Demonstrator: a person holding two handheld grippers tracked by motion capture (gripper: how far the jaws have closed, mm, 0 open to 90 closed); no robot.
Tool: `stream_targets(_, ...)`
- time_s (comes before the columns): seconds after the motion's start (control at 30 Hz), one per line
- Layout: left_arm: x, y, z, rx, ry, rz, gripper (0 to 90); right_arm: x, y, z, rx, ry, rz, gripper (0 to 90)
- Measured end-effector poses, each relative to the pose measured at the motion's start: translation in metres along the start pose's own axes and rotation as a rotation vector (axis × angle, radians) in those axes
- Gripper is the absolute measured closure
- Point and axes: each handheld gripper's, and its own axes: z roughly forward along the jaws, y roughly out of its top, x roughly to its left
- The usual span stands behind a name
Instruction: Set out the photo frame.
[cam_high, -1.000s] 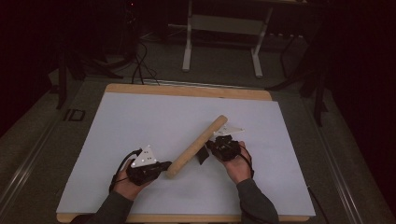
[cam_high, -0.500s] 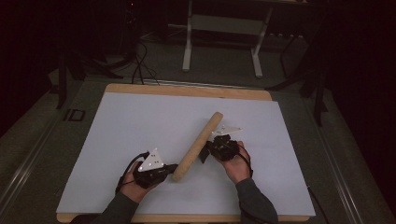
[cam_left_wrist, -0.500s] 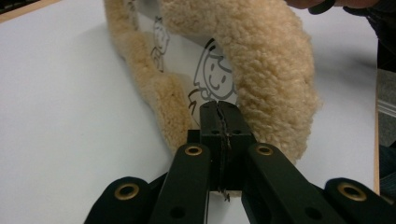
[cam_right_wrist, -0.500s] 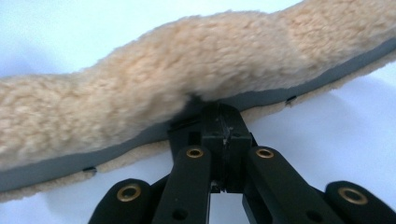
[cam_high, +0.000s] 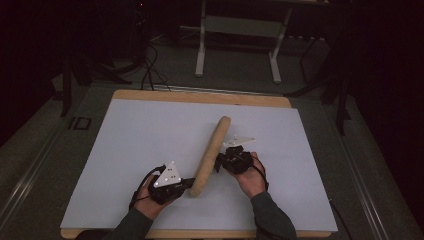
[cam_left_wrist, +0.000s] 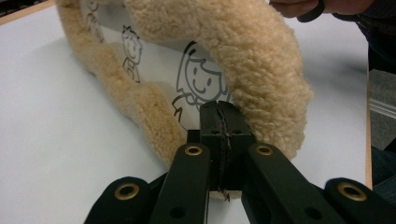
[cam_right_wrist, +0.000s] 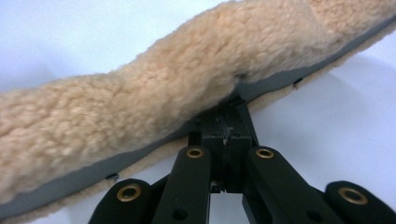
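Observation:
A long tan fleece roll (cam_high: 210, 155) lies slantwise on the white table top (cam_high: 145, 135), its near end toward the left hand. In the left gripper view the fleece (cam_left_wrist: 252, 51) curls open over a pale lining printed with cartoon figures (cam_left_wrist: 154, 70). My left gripper (cam_high: 190, 185) is at the roll's near end, with its jaws (cam_left_wrist: 219, 109) shut on the lining's edge. My right gripper (cam_high: 218, 162) is against the roll's right side near the middle, where its jaws (cam_right_wrist: 227, 116) are shut on the grey edge under the fleece (cam_right_wrist: 140, 107).
The white sheet covers a wooden board whose edge (cam_high: 200, 97) shows at the back. Behind the table stand a metal frame (cam_high: 202, 45) and floor cables (cam_high: 150, 75). The right hand (cam_left_wrist: 317, 7) shows at the top of the left gripper view.
The left hand has shifted a little to the right and toward the front edge, bringing the roll's near end with it. The roll now lies steeper. The right hand has stayed put.

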Motion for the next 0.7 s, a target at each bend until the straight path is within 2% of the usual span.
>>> stream_targets(0.33,-0.008,0.001,0.008,-0.004,0.000,0.013,90.0,0.009,0.002,0.004,-0.002,0.057,-0.026,90.0)
stream_targets(0.63,-0.012,0.001,0.013,0.004,0.014,0.031,90.0,0.017,0.004,0.007,0.000,0.107,-0.046,90.0)
stream_targets(0.67,-0.012,0.001,0.013,0.005,0.018,0.032,90.0,0.019,0.004,0.007,0.000,0.126,-0.064,90.0)
stream_targets(0.7,-0.013,0.001,0.013,0.005,0.020,0.033,90.0,0.019,0.004,0.007,0.000,0.126,-0.064,90.0)
